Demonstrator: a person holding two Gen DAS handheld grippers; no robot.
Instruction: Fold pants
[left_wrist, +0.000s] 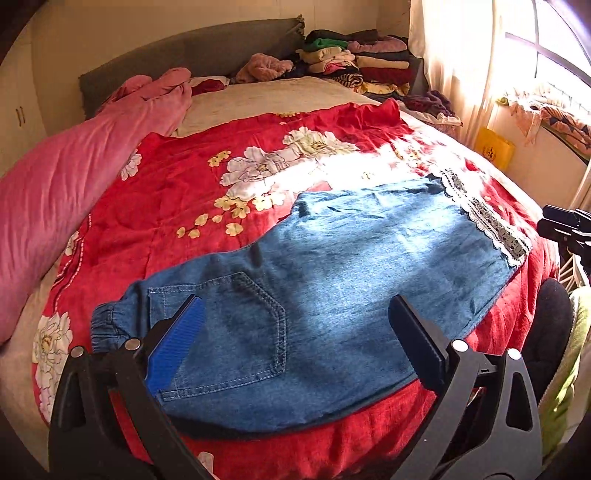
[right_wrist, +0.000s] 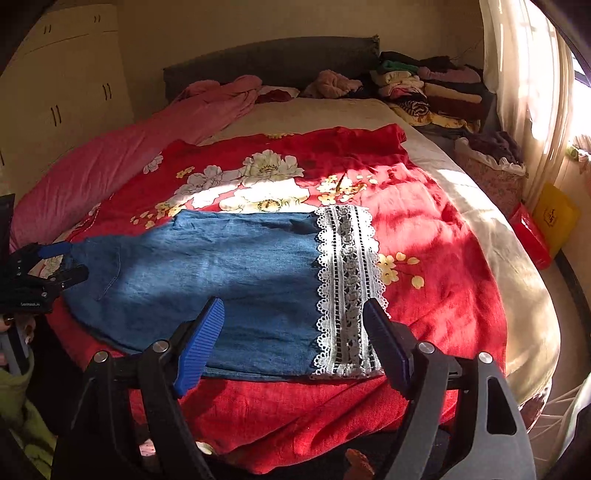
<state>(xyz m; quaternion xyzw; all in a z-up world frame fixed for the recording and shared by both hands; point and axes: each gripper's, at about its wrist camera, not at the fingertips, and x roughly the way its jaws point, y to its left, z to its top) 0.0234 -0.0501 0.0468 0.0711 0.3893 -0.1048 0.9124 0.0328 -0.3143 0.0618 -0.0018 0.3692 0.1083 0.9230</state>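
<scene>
The bed (right_wrist: 498, 229) has a pale sheet and a dark headboard (right_wrist: 273, 62) at twelve o'clock. A red flowered cover (right_wrist: 424, 236) lies across its middle, with folded blue pants (right_wrist: 221, 273) flat on it toward six o'clock. A pink quilt (left_wrist: 74, 177) runs along nine o'clock. Stacked folded clothes (right_wrist: 432, 92) sit at one o'clock.

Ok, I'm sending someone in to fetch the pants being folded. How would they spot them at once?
On the bed, look at the red floral cover spread over its near half. The pants lie flat across it: blue denim, the only blue garment there, with a white lace band at the leg end.
</scene>
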